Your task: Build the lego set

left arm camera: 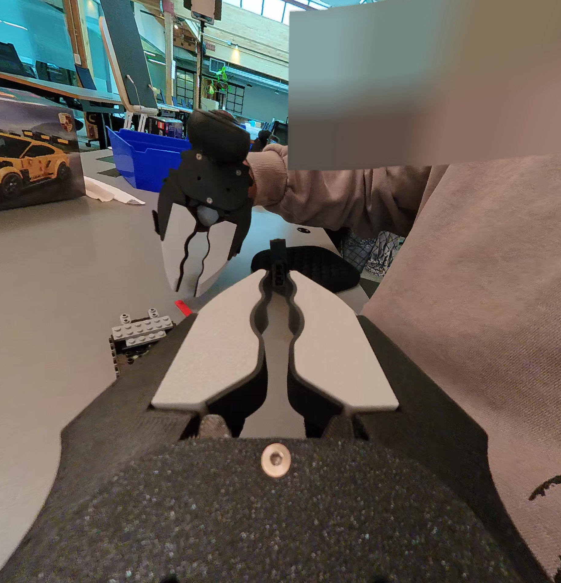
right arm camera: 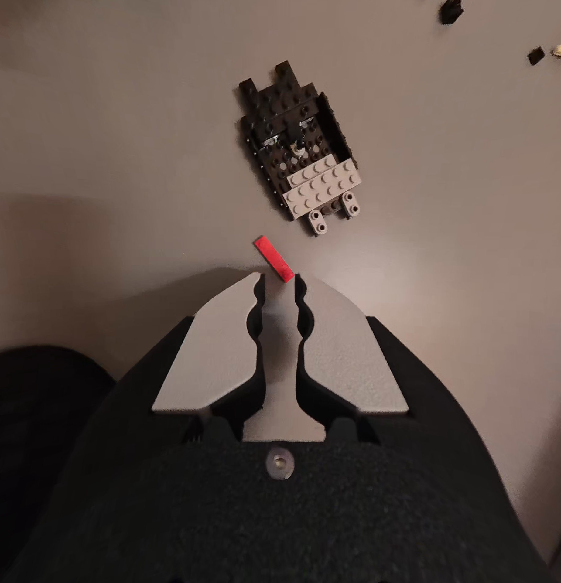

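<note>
Left tool: your left tool (left arm camera: pixel 277 277) pinches a small black lego piece (left arm camera: pixel 278 257) between its tips, above the desk.
Right tool: your right tool (right arm camera: pixel 279 277) hangs tips-down over the pale grey desk (right arm camera: pixel 115 126), fingers spread by a narrow gap, holding nothing.
Red piece: the flat red rectangular lego tile (right arm camera: pixel 274 259) lies on the desk, its near end just beside the right tool's right fingertip.
Build: the black lego chassis with light grey studded plates (right arm camera: pixel 301 151) sits just beyond the tile, apart from it.
Loose bits: small black pieces (right arm camera: pixel 451 11) lie far right.
</note>
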{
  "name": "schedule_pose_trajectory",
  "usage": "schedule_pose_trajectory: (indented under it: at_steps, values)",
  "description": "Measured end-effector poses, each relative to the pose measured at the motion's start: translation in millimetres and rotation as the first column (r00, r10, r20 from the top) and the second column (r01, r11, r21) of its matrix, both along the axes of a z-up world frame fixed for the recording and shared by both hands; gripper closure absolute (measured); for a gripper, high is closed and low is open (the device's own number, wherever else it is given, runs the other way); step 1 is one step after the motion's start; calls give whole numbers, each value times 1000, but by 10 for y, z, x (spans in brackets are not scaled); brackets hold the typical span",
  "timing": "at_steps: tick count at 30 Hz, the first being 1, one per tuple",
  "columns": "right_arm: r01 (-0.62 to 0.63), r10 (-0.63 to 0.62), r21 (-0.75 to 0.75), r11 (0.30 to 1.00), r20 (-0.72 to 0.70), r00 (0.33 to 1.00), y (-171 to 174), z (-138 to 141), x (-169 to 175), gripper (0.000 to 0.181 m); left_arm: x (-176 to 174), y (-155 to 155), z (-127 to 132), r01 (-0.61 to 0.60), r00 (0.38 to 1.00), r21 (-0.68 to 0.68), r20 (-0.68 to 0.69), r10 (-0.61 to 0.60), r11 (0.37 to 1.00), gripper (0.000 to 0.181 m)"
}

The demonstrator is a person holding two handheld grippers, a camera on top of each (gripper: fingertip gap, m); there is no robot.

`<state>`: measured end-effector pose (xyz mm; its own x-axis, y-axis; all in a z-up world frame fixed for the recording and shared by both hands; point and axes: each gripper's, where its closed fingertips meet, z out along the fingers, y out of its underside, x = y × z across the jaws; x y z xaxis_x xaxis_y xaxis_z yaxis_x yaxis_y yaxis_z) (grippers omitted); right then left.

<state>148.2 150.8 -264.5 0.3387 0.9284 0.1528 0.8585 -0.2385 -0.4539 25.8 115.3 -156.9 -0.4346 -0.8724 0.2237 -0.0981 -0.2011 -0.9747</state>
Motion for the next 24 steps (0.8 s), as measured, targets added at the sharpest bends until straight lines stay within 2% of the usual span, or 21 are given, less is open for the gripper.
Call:
schedule_pose_trajectory:
  at_steps: [7, 11, 17, 20, 22, 24]
  values:
    - [-79, 77, -48, 996, -40, 996, 47, -58, -101, 163, 13, 3, -40, -2, 1000, 0, -15, 2, 1000, 174]
    - [-130, 133, -98, 987, 17, 991, 15, -125, -109, 165, 11, 49, -9, -25, 1000, -6, 4, 25, 1000, 174]
    - [-146, 153, -180, 973, 25, 988, -15, -140, -130, 171, -3, 55, 27, -30, 999, 1, 29, 30, 1000, 174]
    - [-115, 120, -187, 976, 18, 993, -20, -141, -129, 173, -10, 78, 35, -45, 998, 6, 36, 44, 999, 174]
    - [-73, 68, -175, 982, -36, 997, -29, -124, -153, 174, -14, 84, 47, -53, 998, 14, 43, 52, 999, 174]
    - [-19, -13, -156, 988, -201, 980, -32, 32, -284, 174, -9, 89, 50, -65, 997, 26, 47, 64, 998, 174]
